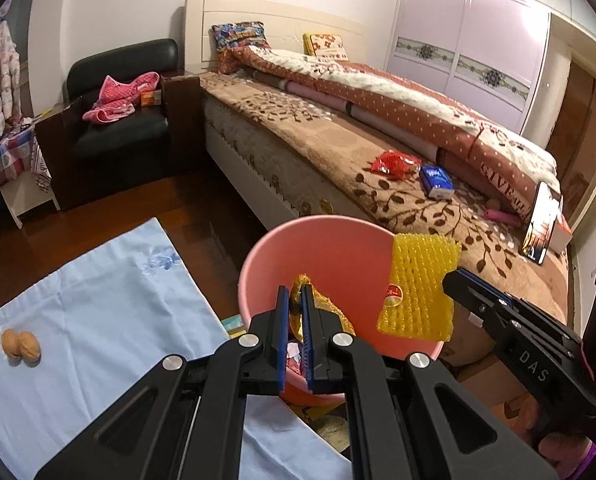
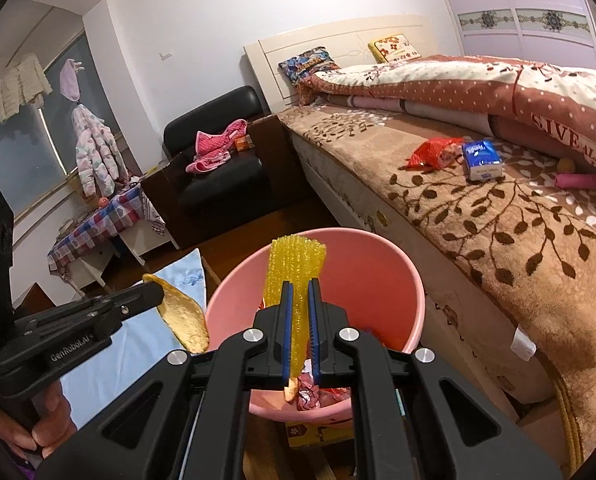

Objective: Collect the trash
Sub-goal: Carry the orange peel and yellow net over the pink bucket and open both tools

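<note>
1. The left gripper (image 1: 293, 294) slants down over the near rim of the pink bucket (image 1: 326, 240), its jaws pinched on an orange peel (image 2: 181, 320) (a curved piece, seen edge-on from the left wrist).
2. The right gripper (image 2: 300, 284) also tilts down over the bucket, its jaws clamped on a yellow foam net (image 1: 420, 288).
3. The net stands with its long axis along the fingers, free end beyond the tips.
4. The peel hangs down from the left fingertips, beside the bucket's rim.
5. A red wrapper (image 1: 394, 164) and blue tissue pack (image 1: 436, 182) lie on the bed (image 1: 318, 152).
</note>
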Motion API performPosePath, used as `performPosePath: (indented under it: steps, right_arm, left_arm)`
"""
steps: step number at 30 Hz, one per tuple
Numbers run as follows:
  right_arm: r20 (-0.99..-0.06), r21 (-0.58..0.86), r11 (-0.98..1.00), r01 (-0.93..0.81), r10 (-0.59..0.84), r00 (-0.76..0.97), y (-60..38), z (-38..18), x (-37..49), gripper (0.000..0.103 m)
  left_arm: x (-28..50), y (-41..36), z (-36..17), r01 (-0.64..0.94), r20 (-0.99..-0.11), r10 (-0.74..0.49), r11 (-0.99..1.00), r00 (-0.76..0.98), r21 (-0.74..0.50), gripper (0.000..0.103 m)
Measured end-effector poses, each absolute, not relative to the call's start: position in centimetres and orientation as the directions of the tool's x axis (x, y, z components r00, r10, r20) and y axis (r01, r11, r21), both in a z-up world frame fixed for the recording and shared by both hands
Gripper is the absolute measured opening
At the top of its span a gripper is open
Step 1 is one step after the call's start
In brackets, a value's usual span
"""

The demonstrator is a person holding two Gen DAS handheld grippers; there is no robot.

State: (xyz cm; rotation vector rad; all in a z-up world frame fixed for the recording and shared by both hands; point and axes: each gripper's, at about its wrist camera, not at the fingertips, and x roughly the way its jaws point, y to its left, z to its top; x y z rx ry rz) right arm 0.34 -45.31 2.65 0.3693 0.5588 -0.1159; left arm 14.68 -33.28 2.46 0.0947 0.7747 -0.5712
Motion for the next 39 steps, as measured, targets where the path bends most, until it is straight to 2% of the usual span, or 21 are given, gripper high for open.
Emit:
performPosePath:
  steps: [27,30,32,34,39]
  right_arm:
    - [-0.614,0.344,0.903,0.257,0.009,0.789,-47.2,-1.2,2.8,0.008]
    - [-0.617,0.342,0.904,0.256,0.011,0.787,-47.1,-1.3,2.9,0.008]
    - [-0.619,0.343,0.904,0.256,0.012,0.785,-47.1,-1.4,3.0,0.008]
    - [-0.620,0.345,0.903,0.257,0.014,0.784,-47.2,-1.3,3.1,0.008]
    - [-0.618,0.349,0.901,0.256,0.016,0.786,-47.2,-1.4,3.2,0.008]
  left_arm:
    - [16.4,-36.5,-1.8,0.541,-0.755,-0.424,0.834,0.499,-0.111,0.006]
    - [16.5,-36.5,-1.9,0.541,-0.755,-0.427,0.833,0.497,-0.115,0.013]
    - [16.5,-36.4,-1.9,0.537,-0.753,-0.427,0.835,0.500,-0.118,0.030]
    - [16.5,-36.2,-1.7,0.532,-0.750,-0.430,0.838,0.503,-0.124,0.038]
    - [16.6,-35.9,-1.6,0.531,-0.743,-0.439,0.837,0.505,-0.134,0.042]
